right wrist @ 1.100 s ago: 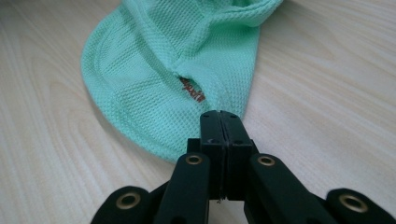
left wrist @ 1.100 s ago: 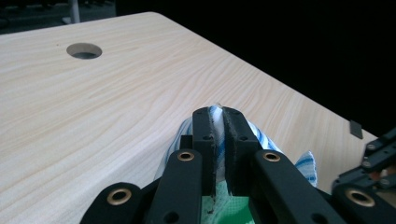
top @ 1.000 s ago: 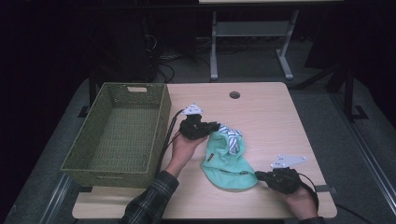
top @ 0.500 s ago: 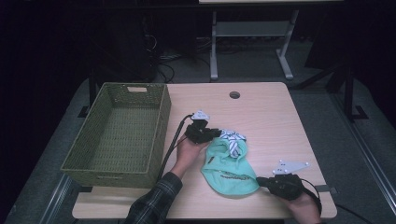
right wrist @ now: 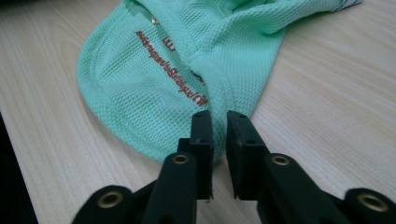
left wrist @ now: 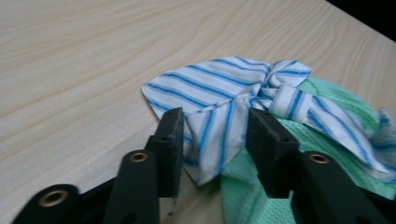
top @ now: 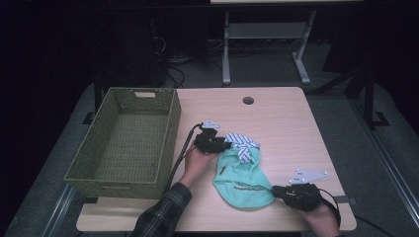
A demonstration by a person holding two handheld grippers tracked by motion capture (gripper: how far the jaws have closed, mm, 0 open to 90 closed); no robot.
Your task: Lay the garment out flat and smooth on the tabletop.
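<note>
Your left fingers [left wrist: 215, 140] have just been opening and now stand half apart around the striped bow [left wrist: 233, 93], its cloth between them but unpressed. Your right fingers [right wrist: 219, 135], also just easing open, leave a narrow gap at the hem of the green garment [right wrist: 163, 79], no longer pinching it. This looks like the release after laying it flat on the bench [top: 276, 113], just beside the basket [top: 123, 143]. Next, draw both hands clear without dragging cloth. The garment's long axis runs from bow, far, to hem, near you.
</note>
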